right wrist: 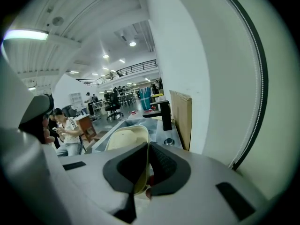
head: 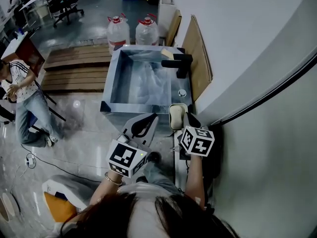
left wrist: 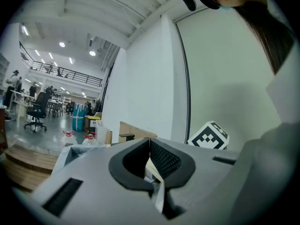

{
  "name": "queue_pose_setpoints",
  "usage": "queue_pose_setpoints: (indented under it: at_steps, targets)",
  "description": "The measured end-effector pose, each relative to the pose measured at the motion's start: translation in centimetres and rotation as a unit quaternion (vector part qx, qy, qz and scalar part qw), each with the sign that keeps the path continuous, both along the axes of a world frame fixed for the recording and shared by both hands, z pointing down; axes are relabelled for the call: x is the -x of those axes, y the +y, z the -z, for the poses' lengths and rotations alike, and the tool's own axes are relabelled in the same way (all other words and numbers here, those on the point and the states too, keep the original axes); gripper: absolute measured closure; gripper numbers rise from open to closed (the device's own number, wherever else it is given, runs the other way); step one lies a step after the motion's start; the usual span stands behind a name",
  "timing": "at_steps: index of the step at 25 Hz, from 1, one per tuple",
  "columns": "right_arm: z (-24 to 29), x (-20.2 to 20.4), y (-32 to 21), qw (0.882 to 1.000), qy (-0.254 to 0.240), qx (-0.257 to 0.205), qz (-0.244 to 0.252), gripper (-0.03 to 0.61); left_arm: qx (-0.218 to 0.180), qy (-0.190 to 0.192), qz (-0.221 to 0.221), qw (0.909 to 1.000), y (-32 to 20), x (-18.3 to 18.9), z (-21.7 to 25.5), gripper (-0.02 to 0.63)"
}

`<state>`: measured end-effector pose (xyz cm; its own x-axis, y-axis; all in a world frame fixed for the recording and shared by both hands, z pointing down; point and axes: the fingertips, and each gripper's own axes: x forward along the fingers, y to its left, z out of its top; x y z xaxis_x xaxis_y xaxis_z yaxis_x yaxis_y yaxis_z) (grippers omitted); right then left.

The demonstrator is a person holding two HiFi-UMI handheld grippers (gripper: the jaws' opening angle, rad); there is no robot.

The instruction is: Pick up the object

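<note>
A cream oblong dish point(head: 177, 114) is held near the sink's front right corner, and my right gripper point(head: 183, 120) is shut on its near rim. In the right gripper view the dish point(right wrist: 125, 139) stands between the black pads, with my right gripper point(right wrist: 147, 146) closed on its edge. My left gripper point(head: 151, 119) hovers just left of the dish over the sink's front edge. Its jaws meet in the left gripper view, where my left gripper point(left wrist: 149, 142) holds nothing.
A steel sink point(head: 115, 78) with a black faucet point(head: 179, 63) lies ahead. Two water bottles point(head: 118, 31) stand behind it, cardboard sheets point(head: 198, 58) lean on the wall at right, wooden pallets point(head: 74, 68) lie left, and a seated person point(head: 22, 98) is at far left.
</note>
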<state>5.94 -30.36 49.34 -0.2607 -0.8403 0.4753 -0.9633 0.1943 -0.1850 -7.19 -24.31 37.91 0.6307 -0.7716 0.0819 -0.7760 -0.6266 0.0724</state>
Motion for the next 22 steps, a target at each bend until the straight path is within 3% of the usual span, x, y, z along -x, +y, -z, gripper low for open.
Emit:
queue_pose_setpoints:
  at_steps: [22]
  targets:
    - [4.8,3.3,9.8,0.999,-0.015,-0.049,-0.004,0.545,-0.036,0.007,0.006,0.9993,10.4,3.6,2.8,0.604]
